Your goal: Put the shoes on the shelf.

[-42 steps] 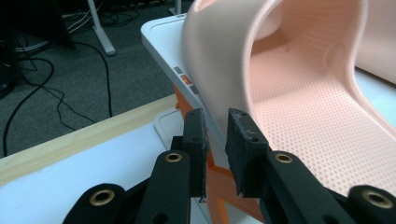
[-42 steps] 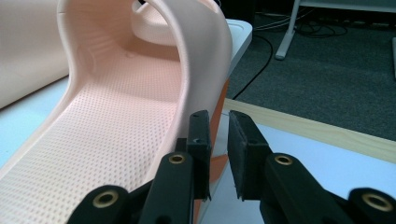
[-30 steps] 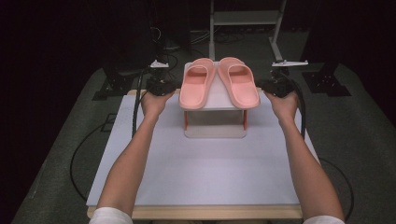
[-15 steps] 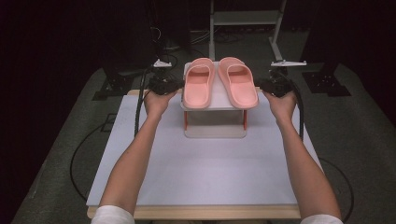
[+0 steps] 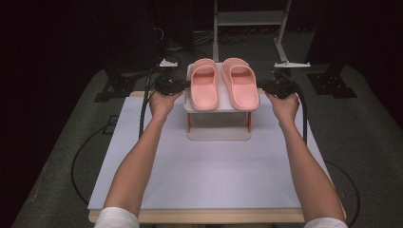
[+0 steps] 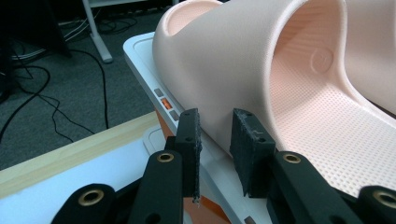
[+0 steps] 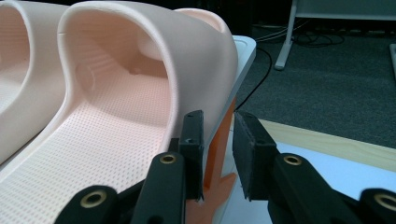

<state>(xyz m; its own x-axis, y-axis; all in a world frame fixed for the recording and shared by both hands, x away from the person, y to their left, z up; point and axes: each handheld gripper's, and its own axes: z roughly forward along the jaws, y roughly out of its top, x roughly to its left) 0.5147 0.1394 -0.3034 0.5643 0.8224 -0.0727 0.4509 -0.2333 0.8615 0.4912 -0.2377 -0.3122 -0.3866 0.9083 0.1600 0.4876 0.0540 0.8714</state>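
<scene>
A small white stand (image 5: 218, 107) with orange legs sits near the far edge of the white table (image 5: 209, 175). Everything else is told from that stand.

To the left of the stand, the person's left hand (image 5: 161, 102) holds the left gripper (image 5: 177, 85). It is right at the stand's left edge. In the left gripper view, its two black jaws are a little apart. The outer side of the left slipper (image 6: 261, 65) is just past the jaw tips, in line with the gap. The jaws are not closed on it, and I cannot tell if they touch it.

On top of the stand lie two pink slippers side by side. The left slipper (image 5: 204, 85) and the right slipper (image 5: 241, 81) both point their toes away from the person. They are close together, almost touching.

To the right of the stand, the person's right hand (image 5: 283, 104) holds the right gripper (image 5: 266, 85). It is right at the stand's right edge. In the right gripper view, its jaws are a little apart too. The edge of the stand's top (image 7: 245, 51) and an orange leg (image 7: 219, 144) show in the gap. The right slipper (image 7: 140, 79) is just to the left of the jaws.
</scene>
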